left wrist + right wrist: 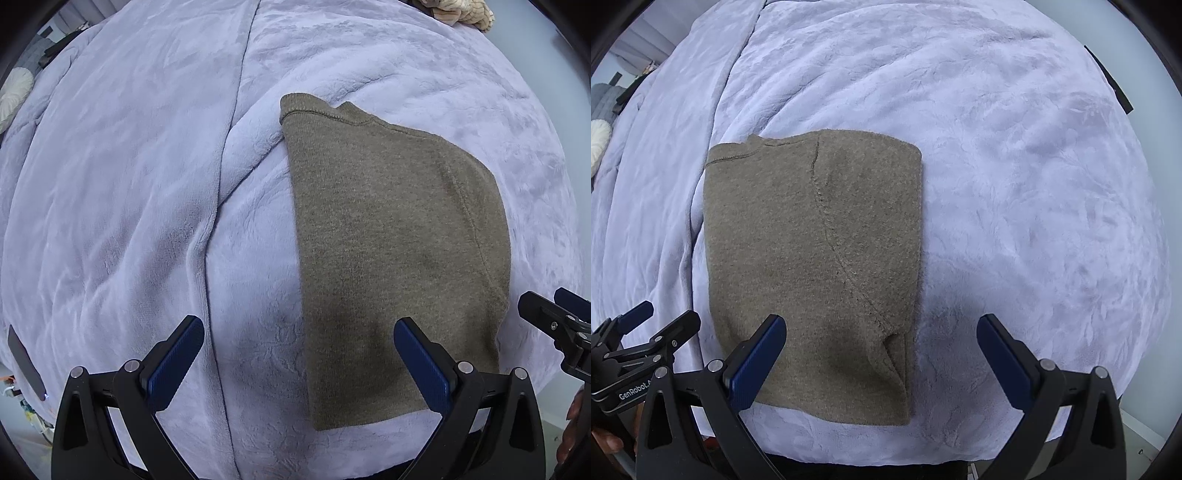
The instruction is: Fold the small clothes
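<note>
An olive-brown knit garment lies folded into a long rectangle on the lavender blanket. It also shows in the right wrist view, with a curved seam across it. My left gripper is open and empty, above the garment's near left edge. My right gripper is open and empty, above the garment's near right edge. The right gripper also shows at the right edge of the left wrist view. The left gripper also shows at the left edge of the right wrist view.
The lavender blanket covers the bed, with deep creases left of the garment. A beige knit item lies at the far edge. A dark phone lies at the near left. A dark strip lies at the far right.
</note>
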{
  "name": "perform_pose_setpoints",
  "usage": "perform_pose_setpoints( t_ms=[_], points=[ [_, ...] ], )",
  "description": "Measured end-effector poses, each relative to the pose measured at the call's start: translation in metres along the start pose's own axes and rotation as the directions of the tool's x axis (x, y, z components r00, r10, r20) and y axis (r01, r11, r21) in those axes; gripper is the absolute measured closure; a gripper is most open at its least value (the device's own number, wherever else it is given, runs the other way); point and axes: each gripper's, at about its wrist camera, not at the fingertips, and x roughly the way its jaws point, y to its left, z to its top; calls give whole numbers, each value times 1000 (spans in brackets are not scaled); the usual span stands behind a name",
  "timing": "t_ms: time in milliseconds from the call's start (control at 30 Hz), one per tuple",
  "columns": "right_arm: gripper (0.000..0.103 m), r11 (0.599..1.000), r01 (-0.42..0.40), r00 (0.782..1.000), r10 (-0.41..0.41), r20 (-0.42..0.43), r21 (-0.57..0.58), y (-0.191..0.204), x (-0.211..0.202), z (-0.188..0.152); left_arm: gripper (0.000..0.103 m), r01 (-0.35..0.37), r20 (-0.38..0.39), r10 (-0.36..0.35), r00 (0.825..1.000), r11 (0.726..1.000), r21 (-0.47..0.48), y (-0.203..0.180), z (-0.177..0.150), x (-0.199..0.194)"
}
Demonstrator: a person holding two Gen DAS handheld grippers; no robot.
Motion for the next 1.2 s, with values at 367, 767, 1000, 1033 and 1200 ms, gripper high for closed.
perform_pose_setpoints(
  t_ms=[367, 767, 1000, 1033, 1200],
  points=[
    [0, 1000, -3, 1000, 3, -4, 5, -1, 0, -1, 0, -3, -2, 3, 1000, 1000, 3, -1, -2, 0],
    [0, 1000, -4, 1000, 4, -4, 8, -3, 1, -1, 0, -7, -6, 7, 1000, 1000, 0, -1, -1, 1],
    [0, 1000, -4, 1000, 4, -3, 8, -3, 1, -1, 0, -7, -9, 7, 1000, 1000, -6, 0, -3, 1],
    [0, 1000, -4, 1000, 4, -3, 8, -3, 1, -1, 0, -8, -10, 8, 1000, 1000, -6, 0, -3, 1],
    [0, 1000, -4, 1000, 4, -3, 9, -3, 1, -2, 0, -9, -10, 9, 1000, 1000, -6, 1, -3, 1]
  ],
)
